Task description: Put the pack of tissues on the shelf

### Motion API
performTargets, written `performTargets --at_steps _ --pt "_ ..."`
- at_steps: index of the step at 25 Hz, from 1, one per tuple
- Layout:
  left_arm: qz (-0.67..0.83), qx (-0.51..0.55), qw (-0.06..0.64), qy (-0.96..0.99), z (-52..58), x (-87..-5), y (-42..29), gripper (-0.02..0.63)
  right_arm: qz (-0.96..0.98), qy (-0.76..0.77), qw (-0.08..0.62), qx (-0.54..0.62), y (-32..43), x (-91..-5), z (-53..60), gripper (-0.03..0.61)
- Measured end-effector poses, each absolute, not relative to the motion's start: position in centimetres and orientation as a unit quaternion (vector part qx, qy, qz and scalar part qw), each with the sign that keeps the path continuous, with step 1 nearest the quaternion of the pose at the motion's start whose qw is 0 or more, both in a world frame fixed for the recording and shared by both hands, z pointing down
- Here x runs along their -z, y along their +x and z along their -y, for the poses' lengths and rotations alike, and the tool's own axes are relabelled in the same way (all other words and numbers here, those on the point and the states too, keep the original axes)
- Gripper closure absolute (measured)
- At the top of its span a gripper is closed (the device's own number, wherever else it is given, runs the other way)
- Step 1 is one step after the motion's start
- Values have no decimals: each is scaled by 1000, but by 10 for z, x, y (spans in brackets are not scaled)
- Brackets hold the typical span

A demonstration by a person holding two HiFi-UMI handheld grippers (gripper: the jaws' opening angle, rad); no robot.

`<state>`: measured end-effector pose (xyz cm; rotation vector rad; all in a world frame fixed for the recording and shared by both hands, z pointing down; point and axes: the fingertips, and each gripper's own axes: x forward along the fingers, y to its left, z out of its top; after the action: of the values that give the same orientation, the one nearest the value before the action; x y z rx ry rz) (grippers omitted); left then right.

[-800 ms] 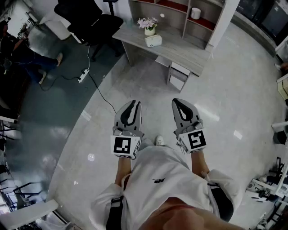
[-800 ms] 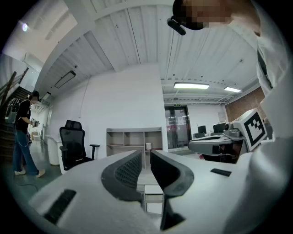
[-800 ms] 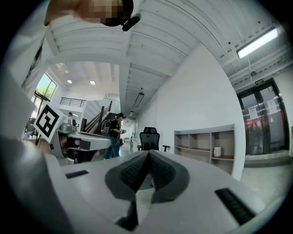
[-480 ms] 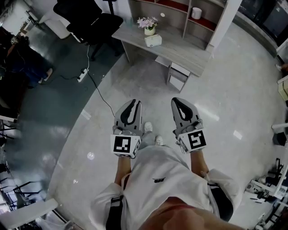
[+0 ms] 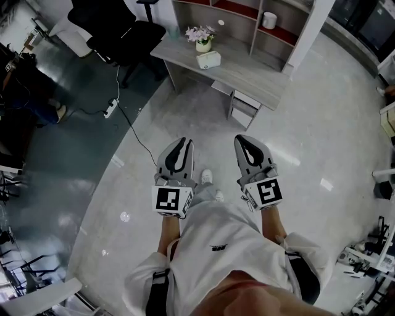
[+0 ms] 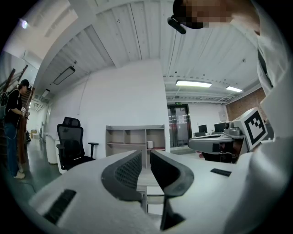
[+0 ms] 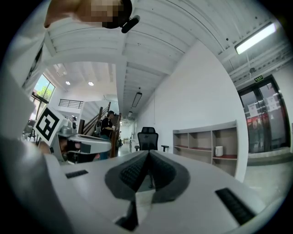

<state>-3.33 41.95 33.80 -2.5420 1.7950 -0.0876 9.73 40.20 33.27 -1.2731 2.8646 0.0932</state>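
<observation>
Standing on open floor, a person holds two empty tools: the left tool (image 5: 183,141) with jaws a sliver apart, the right tool (image 5: 242,139) pressed together. A hasty reach could topple the flower vase (image 5: 202,38), just beside the pack of tissues (image 5: 208,59). The pack sits on the bench (image 5: 247,74), well ahead of both tools, below the shelf (image 5: 244,15).

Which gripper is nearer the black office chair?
Left. The left gripper is over the floor, well short of the office chair; the right gripper is beside it, farther right.
</observation>
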Motion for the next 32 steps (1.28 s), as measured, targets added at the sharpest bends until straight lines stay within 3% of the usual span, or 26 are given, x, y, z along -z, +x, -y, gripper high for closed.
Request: performTargets --at_steps 32 --pt "-548 22 6 -836 -260 -342 -115 572 -902 -428 -31 -32 12 -337 -253 552"
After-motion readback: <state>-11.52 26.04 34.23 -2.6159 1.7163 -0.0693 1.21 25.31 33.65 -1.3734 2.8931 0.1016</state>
